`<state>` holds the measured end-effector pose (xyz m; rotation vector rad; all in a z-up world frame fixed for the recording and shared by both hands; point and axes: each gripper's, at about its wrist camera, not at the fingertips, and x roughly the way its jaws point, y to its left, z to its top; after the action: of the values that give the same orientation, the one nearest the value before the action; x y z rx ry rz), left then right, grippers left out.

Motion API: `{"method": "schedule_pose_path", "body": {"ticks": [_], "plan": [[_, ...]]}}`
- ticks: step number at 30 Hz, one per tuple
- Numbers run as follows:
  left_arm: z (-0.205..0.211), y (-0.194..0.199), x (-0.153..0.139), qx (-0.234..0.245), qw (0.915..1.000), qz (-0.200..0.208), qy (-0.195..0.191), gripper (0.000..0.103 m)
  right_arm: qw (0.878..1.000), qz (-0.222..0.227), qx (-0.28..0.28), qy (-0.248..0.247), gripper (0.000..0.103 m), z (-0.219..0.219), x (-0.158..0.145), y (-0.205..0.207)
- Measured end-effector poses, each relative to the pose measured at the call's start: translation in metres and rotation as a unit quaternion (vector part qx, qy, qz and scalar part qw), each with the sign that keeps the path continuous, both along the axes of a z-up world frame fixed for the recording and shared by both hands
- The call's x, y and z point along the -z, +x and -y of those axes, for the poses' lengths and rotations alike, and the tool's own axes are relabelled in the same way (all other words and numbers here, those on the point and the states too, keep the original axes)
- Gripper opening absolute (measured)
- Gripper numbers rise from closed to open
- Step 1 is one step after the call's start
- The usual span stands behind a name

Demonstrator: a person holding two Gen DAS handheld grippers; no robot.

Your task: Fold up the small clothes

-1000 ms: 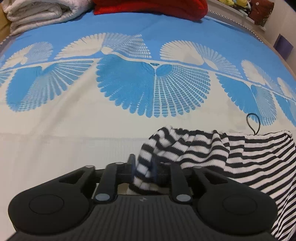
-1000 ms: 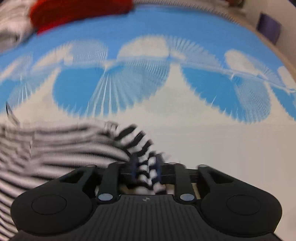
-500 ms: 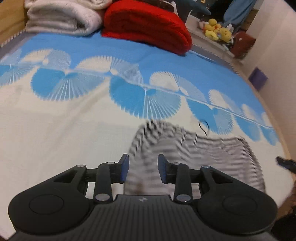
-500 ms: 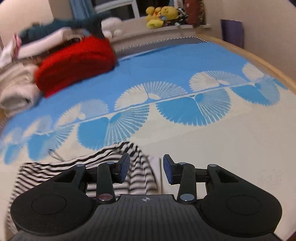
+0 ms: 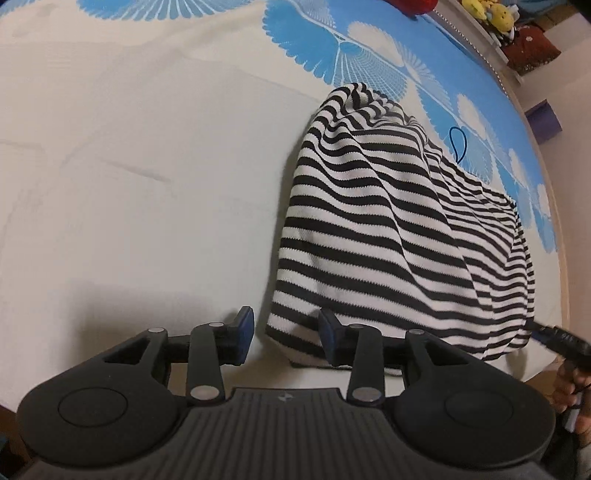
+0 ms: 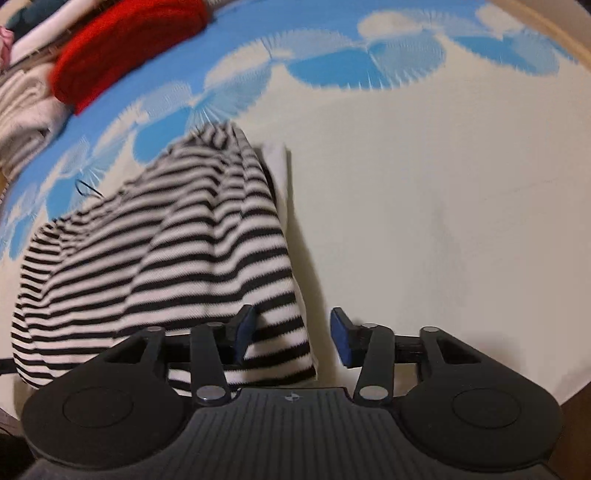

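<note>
A black-and-white striped garment lies folded over on the cream and blue bedspread. My left gripper hangs over its near left corner with jaws opening; the corner lies below the gap, and the blue pads do not press it. In the right wrist view the same striped garment fills the left half. My right gripper hovers at its near right edge, jaws opening, with the striped hem under the gap and loose. A white inner layer shows along that right edge.
A folded red garment and pale folded blankets lie at the far end of the bed. Yellow plush toys sit on a ledge beyond. A thin dark cord loop lies behind the garment. A hand shows at the right edge.
Both grippers let go of the striped cloth and their jaws spread. Both pulled back toward the near side of the bed; the garment now lies folded and flat.
</note>
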<state>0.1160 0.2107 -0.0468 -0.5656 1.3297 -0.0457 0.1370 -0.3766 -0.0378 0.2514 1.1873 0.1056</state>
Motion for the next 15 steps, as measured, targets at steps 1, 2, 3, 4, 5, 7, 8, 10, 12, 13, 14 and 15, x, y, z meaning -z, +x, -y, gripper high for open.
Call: {"method": "schedule_pose_path", "body": {"ticks": [1, 2, 3, 4, 5, 7, 8, 10, 12, 13, 14, 15], "plan": [[-0.002, 0.001, 0.002, -0.003, 1.0000, -0.002, -0.003, 0.043, 1.000, -0.009, 0.000, 0.004, 0.052, -0.001, 0.004, 0.001], [-0.003, 0.001, 0.005, -0.005, 1.0000, -0.005, -0.007, 0.040, 1.000, -0.014, -0.001, 0.006, 0.052, -0.001, 0.005, 0.002], [-0.003, 0.003, 0.009, -0.005, 0.9999, -0.008, -0.014, 0.036, 1.000, -0.016, -0.001, 0.006, 0.052, -0.002, 0.007, 0.001], [-0.003, 0.004, 0.011, -0.004, 0.9997, -0.009, -0.024, 0.030, 1.000, -0.016, -0.005, 0.006, 0.052, -0.003, 0.007, 0.000], [-0.002, 0.005, 0.012, -0.002, 0.9994, -0.008, -0.034, 0.016, 1.000, -0.016, -0.008, 0.006, 0.051, -0.004, 0.007, -0.001], [-0.001, 0.003, 0.006, 0.008, 0.9989, 0.011, -0.045, 0.002, 1.000, -0.009, -0.014, 0.016, 0.029, -0.003, 0.004, -0.003], [-0.002, 0.001, -0.001, 0.007, 0.9986, 0.027, -0.044, 0.002, 0.999, -0.001, -0.016, 0.029, 0.022, -0.001, 0.001, -0.004], [-0.017, -0.006, -0.013, -0.026, 0.9950, 0.062, -0.074, 0.001, 0.998, 0.029, -0.009, 0.050, 0.009, 0.007, -0.012, -0.008], [-0.035, -0.015, -0.025, -0.060, 0.9884, 0.096, -0.101, 0.001, 0.993, 0.080, 0.018, 0.084, 0.008, 0.020, -0.033, -0.016], [-0.039, -0.018, -0.028, -0.064, 0.9879, 0.104, -0.096, 0.001, 0.988, 0.104, 0.032, 0.106, 0.008, 0.028, -0.042, -0.020], [-0.039, -0.020, -0.029, -0.057, 0.9907, 0.098, -0.075, 0.001, 0.986, 0.114, 0.040, 0.111, 0.008, 0.033, -0.046, -0.023], [-0.036, -0.021, -0.025, -0.044, 0.9948, 0.080, -0.044, 0.001, 0.988, 0.108, 0.041, 0.098, 0.008, 0.034, -0.045, -0.024]]}}
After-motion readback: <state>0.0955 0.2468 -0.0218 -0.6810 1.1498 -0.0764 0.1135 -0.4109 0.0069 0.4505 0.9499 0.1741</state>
